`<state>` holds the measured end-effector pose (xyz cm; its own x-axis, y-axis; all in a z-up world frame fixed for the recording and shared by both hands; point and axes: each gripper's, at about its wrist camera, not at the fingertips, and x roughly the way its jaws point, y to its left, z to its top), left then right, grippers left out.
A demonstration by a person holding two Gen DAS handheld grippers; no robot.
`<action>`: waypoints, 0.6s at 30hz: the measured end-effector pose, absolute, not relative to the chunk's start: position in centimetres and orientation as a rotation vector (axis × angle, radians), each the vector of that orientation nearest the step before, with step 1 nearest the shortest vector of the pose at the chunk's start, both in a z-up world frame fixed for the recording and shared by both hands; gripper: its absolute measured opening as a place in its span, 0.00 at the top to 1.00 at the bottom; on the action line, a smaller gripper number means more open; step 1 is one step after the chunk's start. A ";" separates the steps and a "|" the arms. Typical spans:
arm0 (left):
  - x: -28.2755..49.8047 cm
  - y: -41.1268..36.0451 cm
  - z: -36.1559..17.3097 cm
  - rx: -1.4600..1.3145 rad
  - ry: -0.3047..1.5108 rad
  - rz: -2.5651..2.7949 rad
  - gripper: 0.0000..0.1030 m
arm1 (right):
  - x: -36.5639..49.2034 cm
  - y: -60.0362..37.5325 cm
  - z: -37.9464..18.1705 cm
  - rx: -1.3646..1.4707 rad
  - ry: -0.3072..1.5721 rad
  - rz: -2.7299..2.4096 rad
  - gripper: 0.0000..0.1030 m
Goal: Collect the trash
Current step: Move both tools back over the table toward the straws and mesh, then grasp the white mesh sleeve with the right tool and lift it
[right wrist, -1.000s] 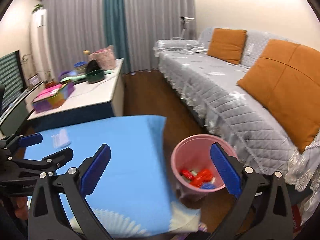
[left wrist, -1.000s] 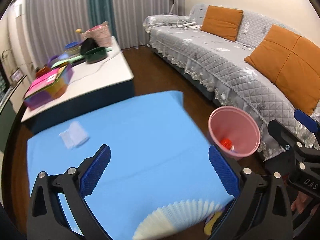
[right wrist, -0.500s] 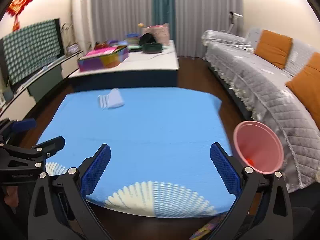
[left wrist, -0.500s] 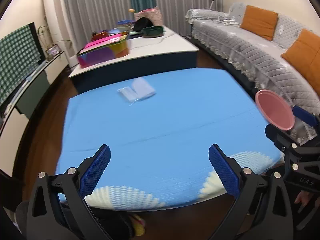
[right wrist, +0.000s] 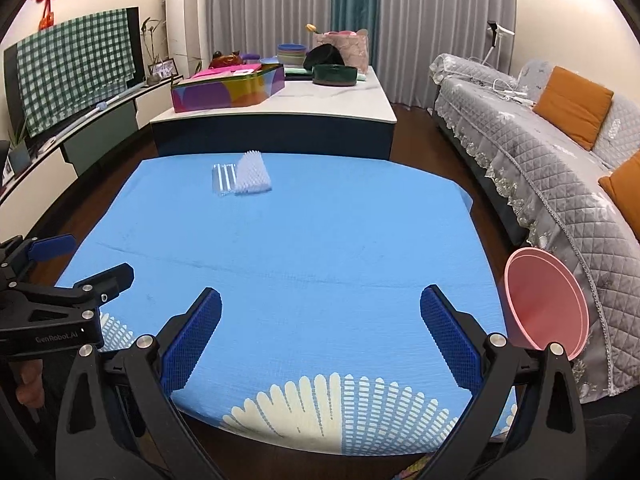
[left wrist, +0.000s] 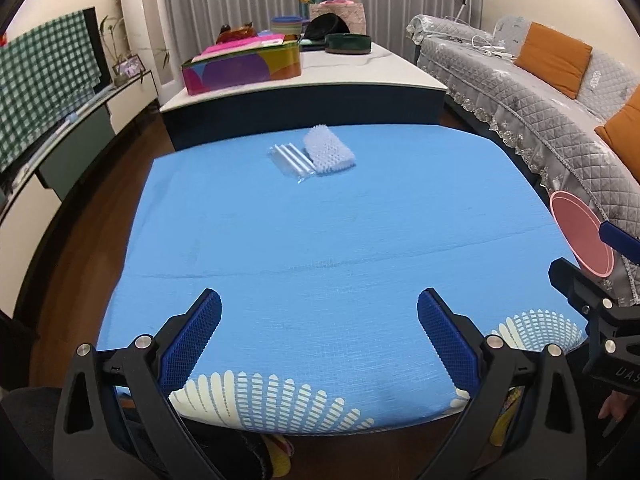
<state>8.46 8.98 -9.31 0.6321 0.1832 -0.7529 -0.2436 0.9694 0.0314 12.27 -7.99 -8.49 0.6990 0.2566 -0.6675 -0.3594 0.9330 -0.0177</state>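
Trash (left wrist: pixel 313 157) far ahead of both tongs: clear packet of white sticks (left wrist: pixel 291 159) with bumpy white plastic piece (left wrist: pixel 329 148) touching its right edge, near far edge of blue cloth (left wrist: pixel 320 240). Left gripper (left wrist: pixel 319 338) spread wide, empty, low over near edge. Right gripper (right wrist: pixel 320 336) likewise apart, nothing held. Seen from right gripper, trash (right wrist: pixel 242 178) ahead and left; from left one, almost dead ahead. Likely left arm nearer. Sticks' long axis roughly away from tongs, slightly skewed. Pink bin (right wrist: pixel 546 304) off right edge, nearer right gripper.
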 end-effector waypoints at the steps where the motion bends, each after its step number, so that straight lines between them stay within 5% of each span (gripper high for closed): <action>1: 8.4 9.1 -9.4 -0.080 0.855 0.246 0.07 | 12.3 -8.0 -8.6 -0.149 0.723 0.345 0.05; 18: 12.7 17.9 -1.7 0.005 0.815 0.443 0.07 | 21.4 -3.0 -5.8 -0.179 0.754 0.402 0.05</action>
<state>12.68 17.89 -1.72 0.5998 0.3837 -0.7021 -0.3803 0.9088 0.1718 21.45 -2.99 -5.77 0.6576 0.2892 -0.6956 -0.4161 0.9092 -0.0154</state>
